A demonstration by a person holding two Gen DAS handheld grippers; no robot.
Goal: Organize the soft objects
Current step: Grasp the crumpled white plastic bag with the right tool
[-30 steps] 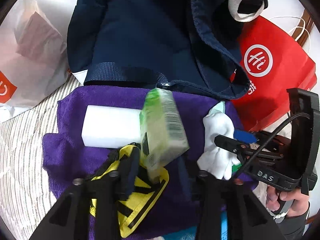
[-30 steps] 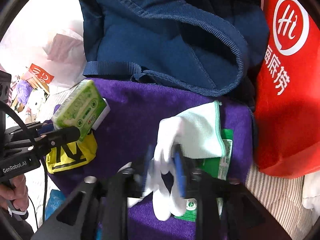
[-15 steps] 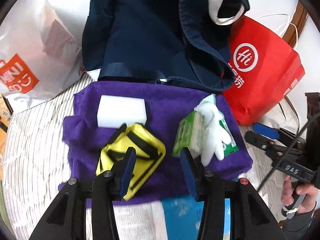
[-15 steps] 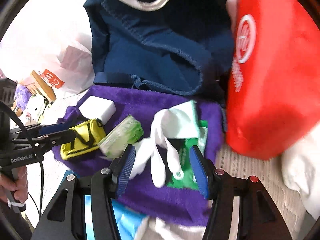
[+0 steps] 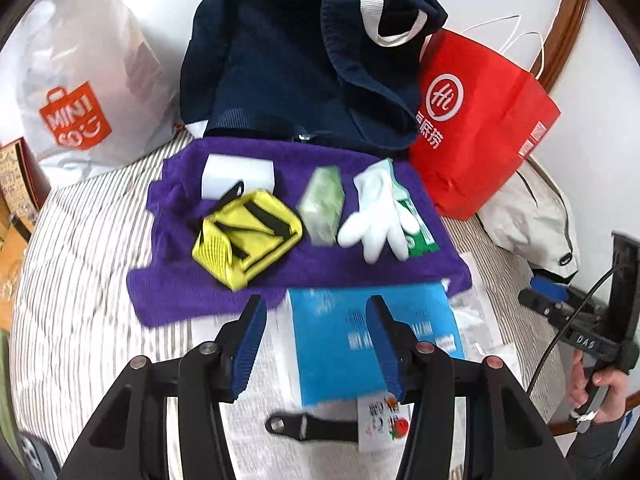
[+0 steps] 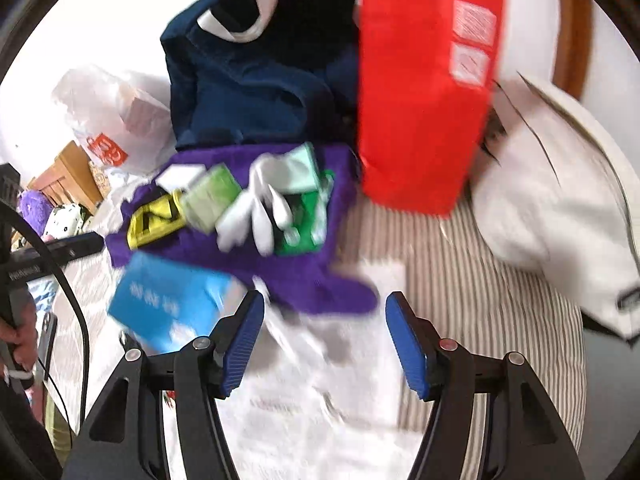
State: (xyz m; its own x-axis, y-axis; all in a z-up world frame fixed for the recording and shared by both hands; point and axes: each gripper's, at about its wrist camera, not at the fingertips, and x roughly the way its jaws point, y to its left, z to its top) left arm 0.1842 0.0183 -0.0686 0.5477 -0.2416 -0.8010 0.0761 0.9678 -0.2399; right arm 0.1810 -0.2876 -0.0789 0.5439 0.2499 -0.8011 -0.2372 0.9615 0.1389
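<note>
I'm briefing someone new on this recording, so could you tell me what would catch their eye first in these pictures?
Probably the purple towel spread on the striped bedding, with a yellow pouch, a green tissue pack and a white glove in a row on it. Behind stand a navy bag and a bright red paper bag. Both grippers are open and empty.

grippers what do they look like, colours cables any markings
Both the left gripper and right gripper have black angular arms with silver rivets, ending in blue ribbed pads. Seen from the left wrist, the right gripper has a black cable and white lettering, held in a bare hand.
</note>
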